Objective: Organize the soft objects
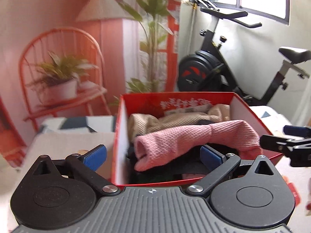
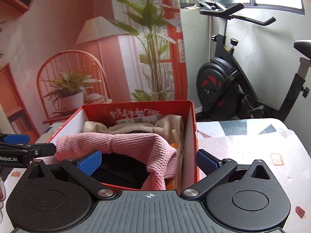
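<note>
A red cardboard box stands on the bed, filled with soft items. A pink knitted cloth lies draped across the top, over beige knitted cloth and dark fabric. My left gripper is open, its fingers straddling the box's left wall. My right gripper is open, straddling the box's right wall. Neither holds anything. Each gripper shows at the edge of the other's view.
The bed cover is white with blue triangles. An exercise bike stands behind at the right, below a window. A printed backdrop with chair, lamp and plants hangs behind the box.
</note>
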Demonstrator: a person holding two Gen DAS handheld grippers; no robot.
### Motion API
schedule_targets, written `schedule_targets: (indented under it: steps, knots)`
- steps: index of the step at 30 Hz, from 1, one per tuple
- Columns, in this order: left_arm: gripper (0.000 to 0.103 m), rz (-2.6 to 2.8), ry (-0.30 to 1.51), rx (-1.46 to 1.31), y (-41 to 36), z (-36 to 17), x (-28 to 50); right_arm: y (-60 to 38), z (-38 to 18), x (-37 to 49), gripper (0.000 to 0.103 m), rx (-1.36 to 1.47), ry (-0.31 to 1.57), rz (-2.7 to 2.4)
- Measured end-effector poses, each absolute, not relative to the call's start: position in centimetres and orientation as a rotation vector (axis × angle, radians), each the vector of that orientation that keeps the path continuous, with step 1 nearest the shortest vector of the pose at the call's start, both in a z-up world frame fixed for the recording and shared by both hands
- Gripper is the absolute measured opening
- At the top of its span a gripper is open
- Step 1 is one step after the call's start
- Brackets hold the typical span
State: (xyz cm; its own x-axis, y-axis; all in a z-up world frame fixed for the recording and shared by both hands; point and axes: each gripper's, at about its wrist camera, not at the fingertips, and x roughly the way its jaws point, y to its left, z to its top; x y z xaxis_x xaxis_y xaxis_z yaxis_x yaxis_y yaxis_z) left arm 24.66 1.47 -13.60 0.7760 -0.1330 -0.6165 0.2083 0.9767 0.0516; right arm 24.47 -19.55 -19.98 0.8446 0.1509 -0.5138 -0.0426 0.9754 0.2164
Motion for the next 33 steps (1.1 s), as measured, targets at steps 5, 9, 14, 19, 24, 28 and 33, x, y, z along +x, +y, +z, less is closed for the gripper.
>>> schedule_targets:
  steps: [5, 9, 14, 19, 24, 28, 33]
  knots:
    - [0.103, -0.166, 0.629, 0.143, 1.4, -12.3, 23.4, -19.0, -19.0, 23.2, 0.103, 0.198, 0.552, 0.09]
    - [0.103, -0.171, 0.622, 0.114, 1.7, -11.1, 22.3, -19.0, -18.2, 22.0, 0.103, 0.208, 0.56, 0.076]
    - [0.103, -0.173, 0.595, 0.124, 1.5, -9.7, 20.4, -19.3, -16.9, 20.1, 0.103, 0.21, 0.557, 0.05]
    - [0.103, -0.162, 0.564, 0.125, 1.5, -7.8, 18.0, -19.9, -15.1, 17.6, 0.103, 0.22, 0.547, 0.032]
    - [0.103, -0.166, 0.516, 0.119, 1.2, -4.8, 14.7, -20.6, -12.3, 14.2, 0.103, 0.25, 0.496, 0.029]
    - [0.103, -0.166, 0.465, 0.126, 1.0, -2.3, 11.7, -20.6, -9.6, 11.0, 0.103, 0.243, 0.442, 0.017]
    - [0.103, -0.177, 0.433, 0.096, 1.1, 0.3, 8.1, -20.3, -6.1, 6.8, 0.103, 0.193, 0.373, -0.007]
